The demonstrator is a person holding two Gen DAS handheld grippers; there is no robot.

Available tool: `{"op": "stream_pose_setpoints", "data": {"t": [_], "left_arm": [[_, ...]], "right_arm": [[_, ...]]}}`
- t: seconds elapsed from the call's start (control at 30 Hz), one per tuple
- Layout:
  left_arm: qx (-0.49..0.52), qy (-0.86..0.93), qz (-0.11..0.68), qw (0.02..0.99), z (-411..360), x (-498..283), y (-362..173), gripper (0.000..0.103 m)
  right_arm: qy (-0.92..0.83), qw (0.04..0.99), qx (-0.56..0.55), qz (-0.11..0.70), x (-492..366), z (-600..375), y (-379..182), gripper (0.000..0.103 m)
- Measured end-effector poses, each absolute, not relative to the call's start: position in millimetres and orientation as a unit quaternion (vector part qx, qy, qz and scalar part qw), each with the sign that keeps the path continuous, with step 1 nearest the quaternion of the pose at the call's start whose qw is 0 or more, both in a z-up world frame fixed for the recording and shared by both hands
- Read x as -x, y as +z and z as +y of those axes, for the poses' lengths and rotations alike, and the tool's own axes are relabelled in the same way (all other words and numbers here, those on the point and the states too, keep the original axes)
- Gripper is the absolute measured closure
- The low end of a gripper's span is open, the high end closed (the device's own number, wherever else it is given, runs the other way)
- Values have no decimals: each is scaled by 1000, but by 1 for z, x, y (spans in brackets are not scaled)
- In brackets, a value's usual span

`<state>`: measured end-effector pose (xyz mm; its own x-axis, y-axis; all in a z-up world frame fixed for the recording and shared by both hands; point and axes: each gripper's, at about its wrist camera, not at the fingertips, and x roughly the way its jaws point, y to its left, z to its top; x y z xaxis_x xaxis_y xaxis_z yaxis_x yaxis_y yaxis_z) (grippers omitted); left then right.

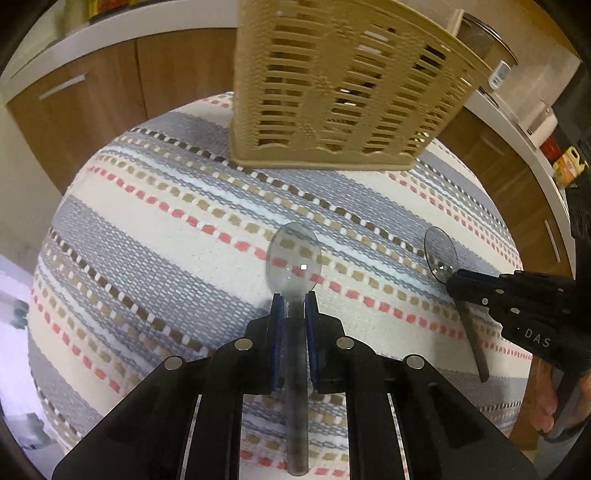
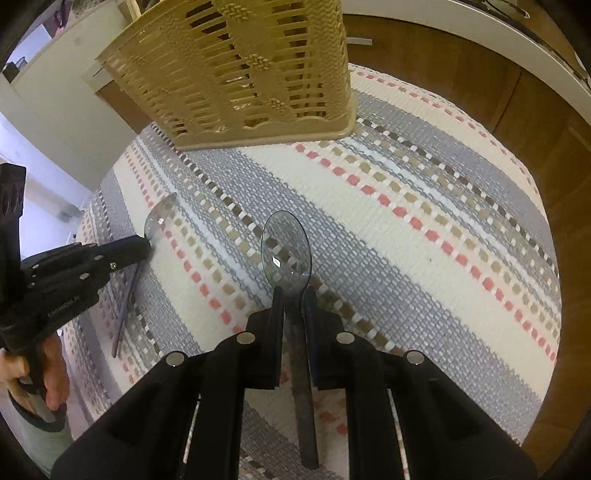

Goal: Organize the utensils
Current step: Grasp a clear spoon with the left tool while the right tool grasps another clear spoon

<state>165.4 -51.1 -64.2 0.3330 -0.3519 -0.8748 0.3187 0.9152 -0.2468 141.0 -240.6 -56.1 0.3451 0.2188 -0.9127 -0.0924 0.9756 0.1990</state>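
I am working over a table covered with a woven striped cloth [image 1: 177,206], its bands grey and cream with dashed lines of pink, tan and brown. Around it run wood-fronted cabinets [image 1: 92,88] under a pale countertop [image 1: 110,29], with jars and small containers on the counter at the far right of my left view, too blurred to name.

A beige slatted plastic utensil basket [image 1: 332,92] stands on the cloth at the far side, ahead of both my grippers. Its top is cut off by the frame in both views, and I can only glimpse something shiny through the slats, so I cannot tell what lies inside.

My left gripper [image 1: 294,302] is closed down to a narrow gap on the neck of a clear plastic spoon [image 1: 293,258]; the bowl points toward the basket and the dark handle runs back between the fingers. My right gripper [image 2: 294,299] is clamped the same way on a second clear plastic spoon [image 2: 286,251], bowl forward, handle trailing back beneath the camera. Each gripper appears at the edge of the other's view, spoon bowl poking out past its tip. Whether the spoons touch the cloth or hang just above it, I cannot tell.
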Motion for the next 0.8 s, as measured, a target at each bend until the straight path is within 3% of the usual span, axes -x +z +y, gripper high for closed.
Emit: {"op": "stream_pose_setpoints", "data": {"t": [0.53,0.67,0.8], "left_arm": [[-10,-212,554,805,-52,-167,-60,84],[-46,-199,545,813,-65,-166,-60,85],[-81,-174,529,827,-76,-162,-60,93]], "right_arm": [[78,806,30,587,-160,-201,-60,89],[77,810,60,578,-157,-188,-64,92],[82,816,73,568,-151,-183,-63,95]]}}
